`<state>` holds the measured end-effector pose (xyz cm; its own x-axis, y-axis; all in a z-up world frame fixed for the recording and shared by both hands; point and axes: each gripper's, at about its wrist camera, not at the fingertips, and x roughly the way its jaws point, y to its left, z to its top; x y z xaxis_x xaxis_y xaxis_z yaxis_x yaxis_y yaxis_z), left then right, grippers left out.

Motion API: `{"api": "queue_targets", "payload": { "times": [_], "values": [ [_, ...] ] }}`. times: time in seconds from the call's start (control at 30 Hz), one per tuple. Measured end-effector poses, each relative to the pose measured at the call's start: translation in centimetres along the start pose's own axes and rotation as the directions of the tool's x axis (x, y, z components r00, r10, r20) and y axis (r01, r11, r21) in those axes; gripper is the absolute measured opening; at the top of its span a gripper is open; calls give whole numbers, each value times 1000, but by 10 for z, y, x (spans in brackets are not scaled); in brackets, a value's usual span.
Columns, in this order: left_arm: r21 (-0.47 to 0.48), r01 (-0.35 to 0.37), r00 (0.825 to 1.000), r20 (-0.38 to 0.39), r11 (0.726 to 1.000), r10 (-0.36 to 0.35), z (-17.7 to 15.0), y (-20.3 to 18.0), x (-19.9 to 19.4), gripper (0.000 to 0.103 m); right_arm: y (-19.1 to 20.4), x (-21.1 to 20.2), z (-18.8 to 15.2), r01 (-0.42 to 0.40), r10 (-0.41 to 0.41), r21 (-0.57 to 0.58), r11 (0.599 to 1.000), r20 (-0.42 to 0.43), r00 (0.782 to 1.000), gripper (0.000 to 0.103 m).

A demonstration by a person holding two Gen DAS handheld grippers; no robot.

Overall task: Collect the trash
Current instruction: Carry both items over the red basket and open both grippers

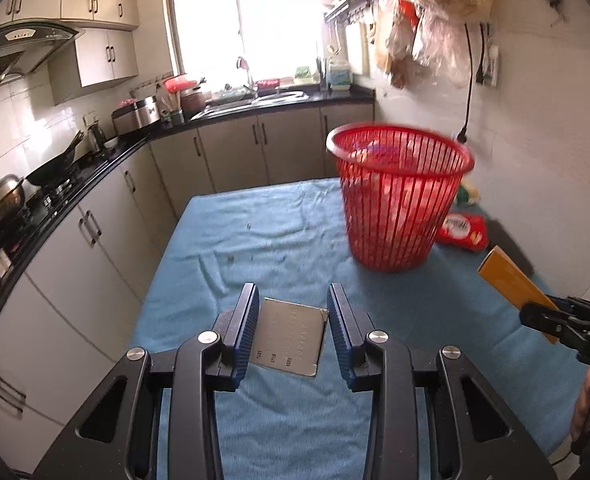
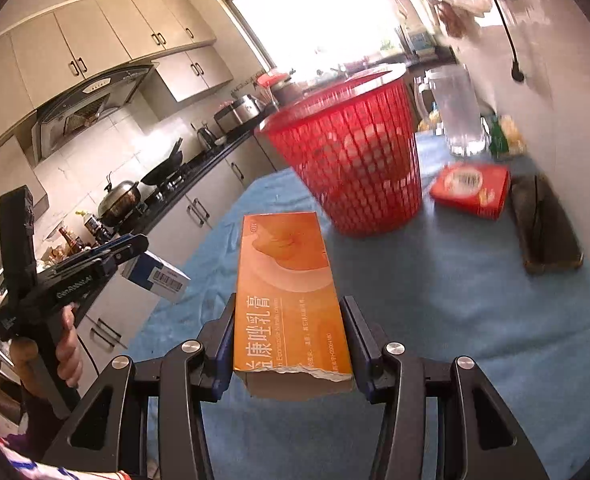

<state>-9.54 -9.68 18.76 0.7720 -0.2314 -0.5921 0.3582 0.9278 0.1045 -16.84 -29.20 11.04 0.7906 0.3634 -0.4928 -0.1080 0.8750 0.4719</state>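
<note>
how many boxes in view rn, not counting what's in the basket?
3. Orange box held in the right gripper; white-and-blue box held in the left gripper; red box on the cloth right of the basket. Others may be hidden inside it.

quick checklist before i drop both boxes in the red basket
1. Right gripper jaws clamp the orange box: ok.
2. Left gripper jaws clamp the silver-ended box: cannot tell; a slight gap shows at one side.
3. Red basket upright on the blue cloth: ok.
4. Basket mouth open: ok.
5. Boxes above the rim: not ok, both are short of it.
6. Room inside the basket: cannot tell.
</note>
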Motion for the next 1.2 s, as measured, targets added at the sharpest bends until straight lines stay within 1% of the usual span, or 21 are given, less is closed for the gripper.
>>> {"api": "queue_targets", "payload": {
  "times": [0.17,0.2,0.33,0.43,0.53,0.6,0.7,0.87,0.97,1.1,1.13,1.17,1.2],
  "values": [
    [-12,61,997,45,998,-61,47,4,-4,34,4,-7,32,3,-2,-22,1000,52,999,52],
    [-17,87,995,59,996,-86,61,4,-3,34,4,-8,42,10,-8,-28,1000,70,997,52],
    [-21,134,986,105,991,-131,101,0,2,34,1,-8,77,35,-30,-39,999,120,992,52],
    [-41,178,976,136,983,-171,138,-6,17,34,-3,1,107,55,-49,-40,998,145,988,52],
    [-65,221,969,130,973,-212,168,-16,41,34,-9,13,133,83,-76,-38,996,158,984,52],
    [-68,233,967,122,970,-224,181,-24,58,34,-16,25,150,92,-87,-26,995,159,983,52],
    [-66,242,968,91,968,-235,193,-38,88,34,-25,42,167,116,-112,-19,993,150,982,52],
    [-70,265,964,49,962,-262,198,-54,124,34,-38,70,180,145,-143,-14,989,107,984,52],
    [-61,285,958,42,957,-283,195,-57,131,34,-42,78,181,154,-151,-17,988,101,983,50],
    [-37,283,958,55,958,-281,190,-57,129,36,-50,85,183,153,-152,1,988,95,984,51],
    [-28,283,958,58,959,-281,187,-56,124,39,-52,84,185,151,-151,12,989,102,983,52],
    [-23,283,958,62,959,-281,185,-55,122,48,-54,83,185,143,-145,24,989,109,983,57],
    [-19,274,959,76,962,-272,183,-54,118,59,-54,82,186,138,-142,34,990,117,983,60]
  ]
}}
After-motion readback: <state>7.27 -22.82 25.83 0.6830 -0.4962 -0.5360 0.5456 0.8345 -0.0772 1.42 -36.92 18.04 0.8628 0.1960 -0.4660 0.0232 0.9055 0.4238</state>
